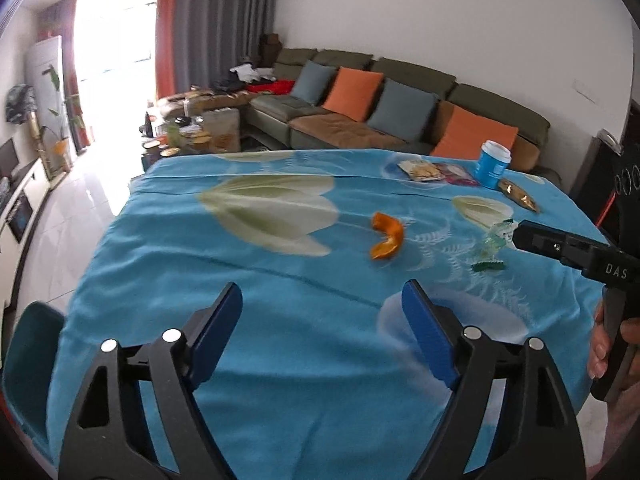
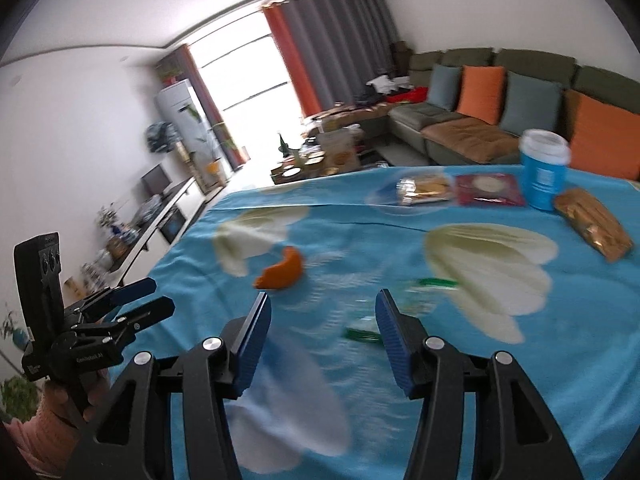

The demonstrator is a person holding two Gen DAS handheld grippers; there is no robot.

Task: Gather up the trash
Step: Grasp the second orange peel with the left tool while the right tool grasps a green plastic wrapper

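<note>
Peel (image 1: pixel 386 241) lies mid-table; wrapper (image 1: pixel 491 249) right; cup (image 1: pixel 493 164) behind.

tablecloth (image 1: pixel 168 264): bright blue with pale cream petals under your fingers
peel (image 1: pixel 386 241): orange, ahead of your fingertips
cup (image 2: pixel 544 170): blue, white lid
pads (image 2: pixel 252 344): blue ribbed

- tablecloth (image 1: pixel 168 264): soft matt cloth, creased
- orange peel (image 1: pixel 387 241): matt, leathery
- wrapper (image 2: pixel 594 227), right of frame: glossy plastic
- floor (image 1: pixel 72 216): glossy tile
</note>
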